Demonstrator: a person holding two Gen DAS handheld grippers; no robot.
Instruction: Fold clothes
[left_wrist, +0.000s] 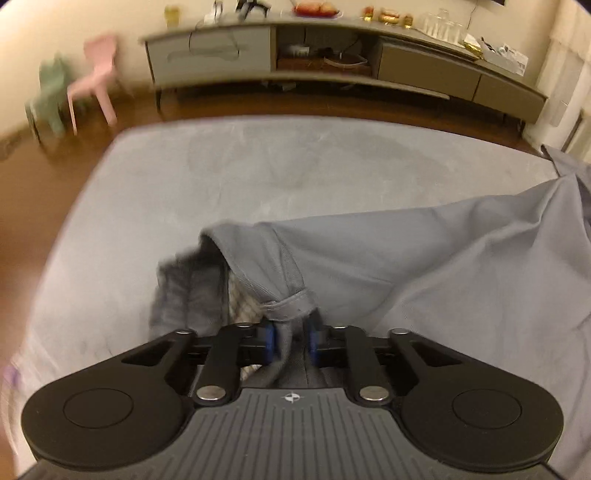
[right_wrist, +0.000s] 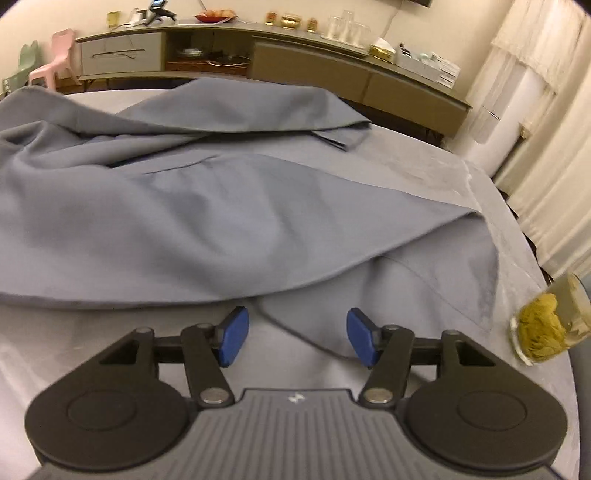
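Observation:
Grey trousers lie rumpled across a light grey table. In the left wrist view my left gripper is shut on the trousers' waistband, the blue pads pinching a bunch of cloth just below a belt loop; the checked lining shows beside it. In the right wrist view the trousers spread over the table, one leg running to the far side. My right gripper stands open over a near corner of the cloth, and its blue pads do not press on it.
A glass jar with yellow-green contents stands on the table's right edge, close to my right gripper. Behind the table runs a long low sideboard with glasses and food on it. Pink and green small chairs stand at the far left; curtains hang at right.

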